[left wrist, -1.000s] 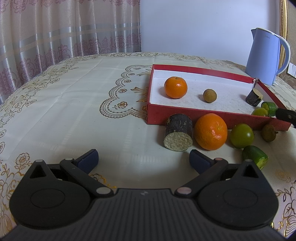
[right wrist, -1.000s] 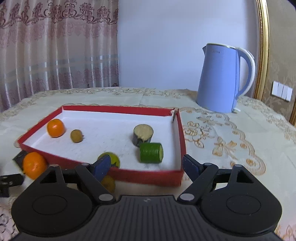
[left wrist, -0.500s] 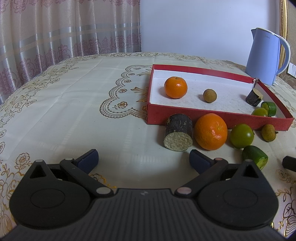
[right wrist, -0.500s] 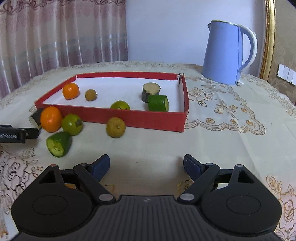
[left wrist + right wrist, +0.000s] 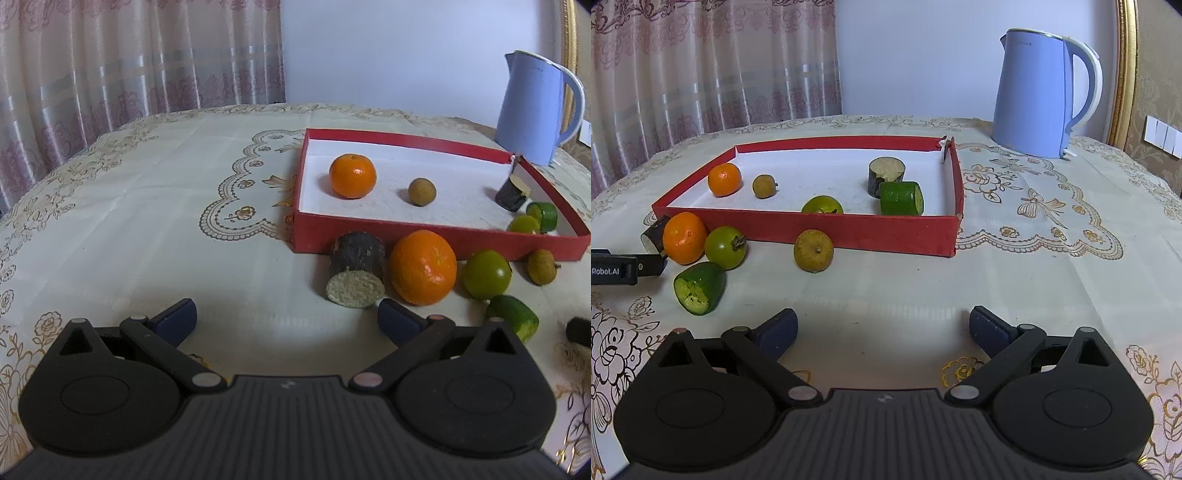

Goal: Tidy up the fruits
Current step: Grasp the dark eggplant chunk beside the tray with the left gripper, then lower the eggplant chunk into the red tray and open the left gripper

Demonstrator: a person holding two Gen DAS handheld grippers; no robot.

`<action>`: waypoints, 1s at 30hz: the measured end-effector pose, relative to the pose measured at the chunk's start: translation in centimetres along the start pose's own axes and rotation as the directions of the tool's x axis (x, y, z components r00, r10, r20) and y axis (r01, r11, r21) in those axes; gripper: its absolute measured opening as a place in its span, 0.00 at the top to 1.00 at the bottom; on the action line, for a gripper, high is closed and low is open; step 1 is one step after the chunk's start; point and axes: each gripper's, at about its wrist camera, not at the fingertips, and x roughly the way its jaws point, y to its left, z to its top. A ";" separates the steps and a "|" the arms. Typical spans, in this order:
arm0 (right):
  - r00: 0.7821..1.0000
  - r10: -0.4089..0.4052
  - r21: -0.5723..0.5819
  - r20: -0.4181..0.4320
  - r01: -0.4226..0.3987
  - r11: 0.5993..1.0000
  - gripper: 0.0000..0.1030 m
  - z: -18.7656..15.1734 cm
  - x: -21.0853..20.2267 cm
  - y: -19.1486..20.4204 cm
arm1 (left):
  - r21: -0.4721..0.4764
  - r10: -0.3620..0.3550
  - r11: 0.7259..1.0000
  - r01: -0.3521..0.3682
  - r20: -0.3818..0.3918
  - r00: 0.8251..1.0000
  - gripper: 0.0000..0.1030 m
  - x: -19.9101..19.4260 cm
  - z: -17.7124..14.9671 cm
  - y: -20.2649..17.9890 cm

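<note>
A shallow red cardboard tray (image 5: 849,232) with a white floor sits on the bench (image 5: 1015,280), which is covered by a cream cloth with gold embroidery. Inside it lie a glossy mandarin (image 5: 724,179), a small rough brown longan (image 5: 764,186), a dark-skinned cylinder with a pale cut top (image 5: 885,176), a cut green cucumber piece (image 5: 900,198) and a round green fruit (image 5: 822,205). In front of its wall lie a larger orange (image 5: 423,267), a dark bark-like stub with a grainy cut face (image 5: 355,275), a smooth green fruit (image 5: 486,274), another longan (image 5: 813,250) and a wedge-cut cucumber piece (image 5: 699,288).

The left tool (image 5: 286,319) stands released, empty, just short of the stub. The right tool (image 5: 882,328) is opening over bare cloth, nothing between its blue pads (image 5: 984,326).

Only the right view shows the pale blue plastic kettle (image 5: 1039,94) whole, with wall switches (image 5: 1163,133) beside it.
</note>
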 end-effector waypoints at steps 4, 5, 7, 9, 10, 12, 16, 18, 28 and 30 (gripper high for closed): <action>1.000 -0.001 0.000 0.000 0.001 1.000 0.02 0.0 0.0 0.0 | -0.005 0.027 1.000 -0.027 0.010 1.000 0.00 0.4 0.7 -0.1; 1.000 -0.001 0.000 0.000 0.001 1.000 0.02 0.0 0.0 0.0 | -0.001 0.029 1.000 -0.029 0.009 1.000 0.00 0.6 0.9 -0.1; 1.000 0.000 0.000 0.000 0.000 1.000 0.02 0.0 0.0 0.0 | 0.010 0.031 0.999 -0.031 0.012 0.999 0.00 0.8 1.1 -0.3; 1.000 -0.001 0.000 0.000 0.001 1.000 0.02 0.0 0.0 0.0 | 0.026 0.030 0.999 -0.031 0.027 0.999 0.04 0.8 1.2 -0.6; 1.000 0.000 0.000 0.000 0.000 1.000 0.02 0.0 0.0 0.0 | 0.036 0.023 0.999 -0.024 0.036 0.999 0.13 0.8 1.2 -0.7; 1.000 -0.001 -0.001 0.000 0.001 1.000 0.02 0.0 0.0 0.0 | 0.055 -0.001 0.998 -0.002 0.043 0.999 0.20 0.8 1.2 -1.0; 1.000 -0.001 0.000 0.000 0.001 1.000 0.02 0.0 0.0 0.0 | 0.097 -0.029 0.995 0.023 0.061 0.998 0.42 0.6 1.0 -1.6; 1.000 0.000 0.000 0.000 0.000 1.000 0.02 0.0 0.0 0.0 | 0.111 -0.047 0.993 0.039 0.064 0.997 0.56 0.4 0.9 -1.9; 1.000 -0.001 -0.001 0.000 0.001 1.000 0.02 0.0 0.1 0.0 | 0.103 -0.057 0.993 0.051 0.059 0.997 0.71 0.1 0.9 -2.3; 1.000 -0.001 -0.001 0.000 0.001 1.000 0.02 0.0 0.1 0.0 | 0.094 -0.051 0.995 0.045 0.062 0.997 0.71 -0.1 1.0 -2.1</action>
